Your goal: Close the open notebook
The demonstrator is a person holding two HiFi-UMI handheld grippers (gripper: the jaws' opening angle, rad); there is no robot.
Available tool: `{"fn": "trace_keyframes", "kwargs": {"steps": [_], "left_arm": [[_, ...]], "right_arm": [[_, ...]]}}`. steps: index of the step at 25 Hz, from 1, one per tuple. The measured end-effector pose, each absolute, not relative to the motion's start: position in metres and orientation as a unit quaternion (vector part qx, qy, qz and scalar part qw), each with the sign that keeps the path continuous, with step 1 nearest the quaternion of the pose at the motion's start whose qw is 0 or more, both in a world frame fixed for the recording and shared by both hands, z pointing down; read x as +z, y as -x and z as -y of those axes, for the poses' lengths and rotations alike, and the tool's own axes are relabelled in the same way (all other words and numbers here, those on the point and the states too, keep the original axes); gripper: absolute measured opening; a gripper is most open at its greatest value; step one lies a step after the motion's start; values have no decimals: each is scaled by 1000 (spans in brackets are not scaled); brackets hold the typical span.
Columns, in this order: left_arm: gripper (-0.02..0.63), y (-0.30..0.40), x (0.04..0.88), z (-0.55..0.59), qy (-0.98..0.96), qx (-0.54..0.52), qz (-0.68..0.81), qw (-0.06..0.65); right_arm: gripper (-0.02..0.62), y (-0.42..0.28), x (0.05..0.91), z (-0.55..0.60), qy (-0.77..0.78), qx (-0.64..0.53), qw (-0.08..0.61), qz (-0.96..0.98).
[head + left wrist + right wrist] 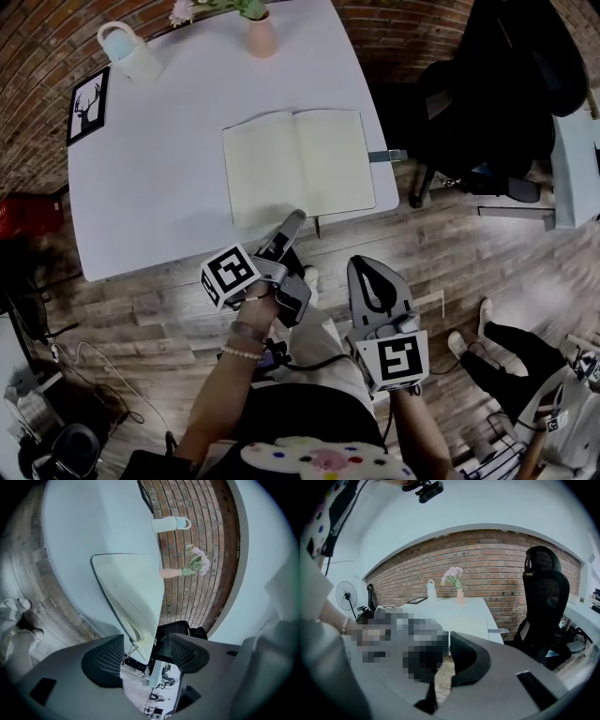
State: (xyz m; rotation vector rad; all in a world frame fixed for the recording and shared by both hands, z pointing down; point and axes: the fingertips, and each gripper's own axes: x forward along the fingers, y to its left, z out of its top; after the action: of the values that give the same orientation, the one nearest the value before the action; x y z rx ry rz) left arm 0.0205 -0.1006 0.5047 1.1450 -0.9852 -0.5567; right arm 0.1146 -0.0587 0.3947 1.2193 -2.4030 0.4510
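An open notebook (298, 167) lies flat with both blank cream pages up, near the lower right edge of a white tabletop (150, 187), a little right of the head view's centre. The left tongs (289, 225) reach up from the lower centre to that near edge, just below the notebook's bottom border. They are turned on their side with the jaws spread wide and nothing gripped. In the left gripper view the notebook's near edge runs down into the gap between the two pads, which are not pressing on it. This looks like lining up to pinch the cover or a page edge so one half can be folded over the other. The right tongs (373, 270) hang lower right over the floor, away from the tabletop, jaws closed and empty, apparently just kept out of the way. At the tabletop's far side, along the top of the frame, stand a white mug (127, 49) and a pink vase (262, 36) with flowers. A framed deer picture (89, 103) lies at upper left. All are well apart from the notebook. A brick wall (37, 56) borders the tabletop, with a black office chair (487, 84) at upper right and a wooden plank floor (141, 300) below.
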Motion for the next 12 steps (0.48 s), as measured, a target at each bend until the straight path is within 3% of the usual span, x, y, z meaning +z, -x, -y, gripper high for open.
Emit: {"fn": "trace_keyframes", "kwargs": {"steps": [12], "left_arm": [[301, -21, 504, 109, -498, -274, 446, 692]], "right_arm": [[37, -129, 407, 63, -429, 179, 217, 859]]}}
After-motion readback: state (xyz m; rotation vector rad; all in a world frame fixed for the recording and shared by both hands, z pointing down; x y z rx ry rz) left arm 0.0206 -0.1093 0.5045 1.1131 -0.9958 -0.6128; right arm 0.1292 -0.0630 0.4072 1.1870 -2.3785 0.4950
